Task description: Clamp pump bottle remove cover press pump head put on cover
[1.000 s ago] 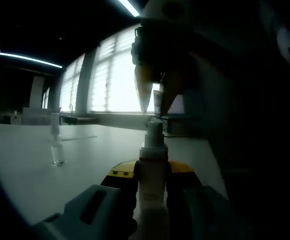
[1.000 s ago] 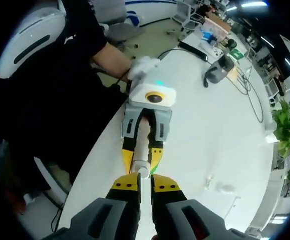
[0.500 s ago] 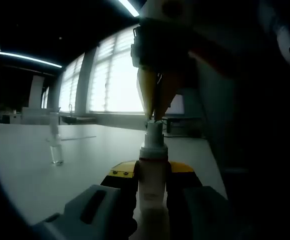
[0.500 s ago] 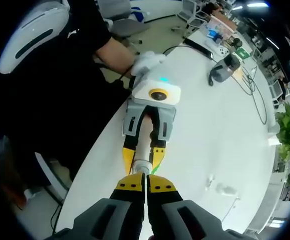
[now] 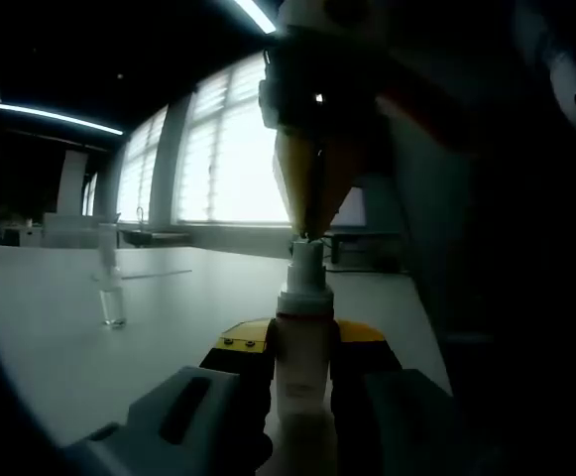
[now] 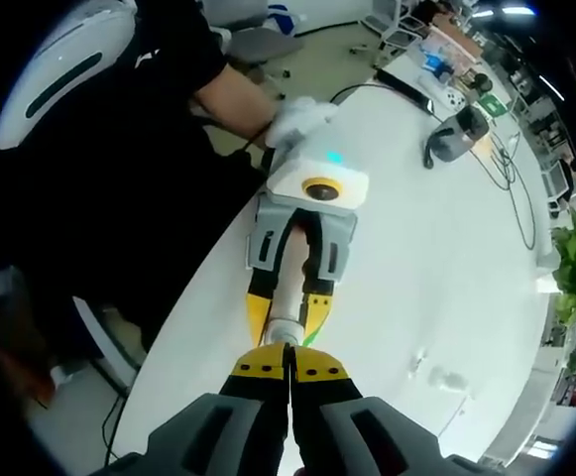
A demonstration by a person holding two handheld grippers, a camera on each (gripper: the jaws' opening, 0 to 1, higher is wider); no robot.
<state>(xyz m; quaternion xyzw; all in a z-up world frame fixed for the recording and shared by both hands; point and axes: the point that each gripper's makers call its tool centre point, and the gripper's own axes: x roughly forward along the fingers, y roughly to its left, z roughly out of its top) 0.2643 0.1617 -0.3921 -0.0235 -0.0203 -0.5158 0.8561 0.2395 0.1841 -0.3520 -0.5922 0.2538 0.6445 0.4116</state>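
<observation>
A white pump bottle [image 5: 301, 367] stands upright between my left gripper's [image 5: 302, 335] yellow-tipped jaws, which are shut on its body. From above, my right gripper [image 5: 307, 230] comes down with its jaws shut together, the tips resting on the pump head [image 5: 305, 262]. In the right gripper view I look down along my shut right gripper [image 6: 288, 362] at the bottle [image 6: 292, 268] held in the left gripper [image 6: 286, 309]. The clear cover [image 5: 109, 288] stands by itself on the table to the left, the same cover [image 6: 436, 374] lying to the right of the grippers.
The white table [image 6: 416, 248] runs far ahead, with a dark device and cables [image 6: 456, 134] at its far end. A person in dark clothes with a white glove [image 6: 292, 119] holds the left gripper at the table's edge. Bright windows [image 5: 228, 149] lie behind.
My right gripper's jaws, open a second ago above the pump head, have shut together and sit on top of it. The bottle and left gripper have stayed put.
</observation>
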